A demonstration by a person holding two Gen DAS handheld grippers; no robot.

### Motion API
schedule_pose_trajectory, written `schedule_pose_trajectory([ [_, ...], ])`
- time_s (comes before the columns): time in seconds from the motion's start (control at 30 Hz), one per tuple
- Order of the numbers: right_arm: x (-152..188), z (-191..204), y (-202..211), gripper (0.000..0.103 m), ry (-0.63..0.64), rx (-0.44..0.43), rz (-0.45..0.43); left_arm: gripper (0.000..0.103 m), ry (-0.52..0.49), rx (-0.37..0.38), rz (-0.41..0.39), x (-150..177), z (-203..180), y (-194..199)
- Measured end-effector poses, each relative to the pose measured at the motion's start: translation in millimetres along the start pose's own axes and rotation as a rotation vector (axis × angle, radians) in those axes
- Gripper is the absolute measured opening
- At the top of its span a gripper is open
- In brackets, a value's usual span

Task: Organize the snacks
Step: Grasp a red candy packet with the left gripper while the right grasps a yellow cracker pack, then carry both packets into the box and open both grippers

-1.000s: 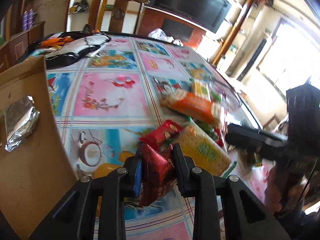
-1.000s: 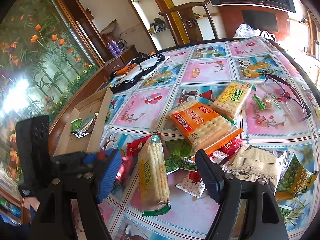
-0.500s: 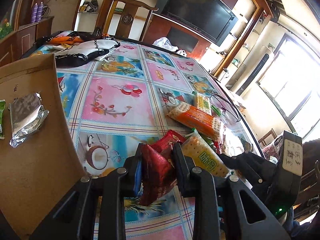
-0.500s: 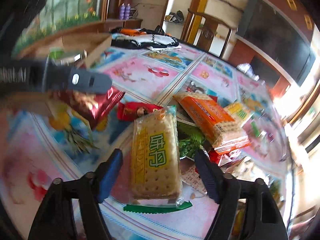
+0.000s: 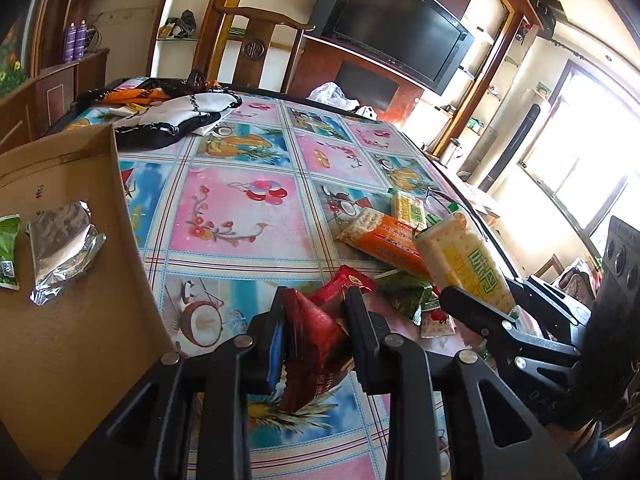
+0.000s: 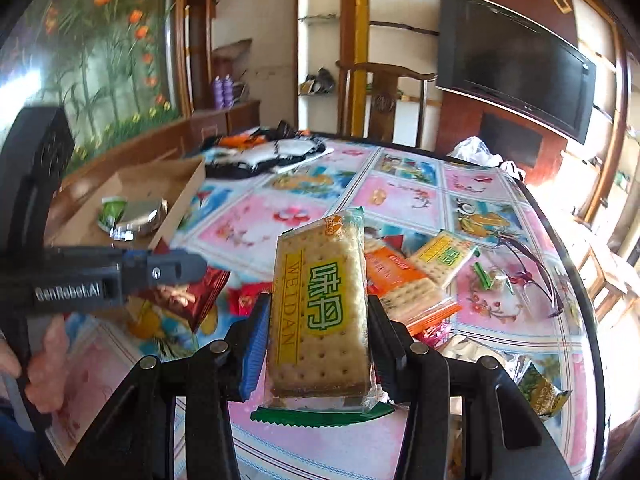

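Observation:
My left gripper (image 5: 314,320) is shut on a dark red snack packet (image 5: 312,340) and holds it above the table, just right of the cardboard box (image 5: 80,320). The same packet shows in the right wrist view (image 6: 188,300). My right gripper (image 6: 318,320) is shut on a yellow-green cracker pack (image 6: 320,304), lifted off the table and tilted up; it also shows in the left wrist view (image 5: 464,260). The box holds a silver foil packet (image 5: 60,248) and a green packet (image 5: 8,252). A pile of snacks lies on the table, with an orange cracker pack (image 5: 384,240) on top.
A floral tablecloth covers the table (image 5: 240,208). A black and white cloth (image 5: 168,120) lies at the far left. Glasses (image 6: 528,276) lie right of the pile. More packets (image 6: 536,388) lie near the right edge. A wooden chair (image 6: 384,100) stands behind.
My right gripper closed on the yellow-green cracker pack and lifted it off the table. My left gripper kept the red packet and rose a little.

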State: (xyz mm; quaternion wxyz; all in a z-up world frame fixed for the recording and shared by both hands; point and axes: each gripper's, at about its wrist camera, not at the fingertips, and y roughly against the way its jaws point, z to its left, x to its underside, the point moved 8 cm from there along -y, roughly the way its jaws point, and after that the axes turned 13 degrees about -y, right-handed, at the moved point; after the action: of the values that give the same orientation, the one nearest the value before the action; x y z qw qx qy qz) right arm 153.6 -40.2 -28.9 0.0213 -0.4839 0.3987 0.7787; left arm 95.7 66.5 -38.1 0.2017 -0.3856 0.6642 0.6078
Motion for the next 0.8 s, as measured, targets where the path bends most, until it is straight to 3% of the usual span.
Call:
schedule_pose_trajectory([
  [0.23,5,-3,-8,0.05,-0.047,-0.035,0.06,0.027,0.004,-0.001,0.002,0,2,0],
  [0.8,2,-1,-9,0.05,-0.117,-0.11,0.065,0.027,0.025,0.006,-0.034,-7,8,11],
])
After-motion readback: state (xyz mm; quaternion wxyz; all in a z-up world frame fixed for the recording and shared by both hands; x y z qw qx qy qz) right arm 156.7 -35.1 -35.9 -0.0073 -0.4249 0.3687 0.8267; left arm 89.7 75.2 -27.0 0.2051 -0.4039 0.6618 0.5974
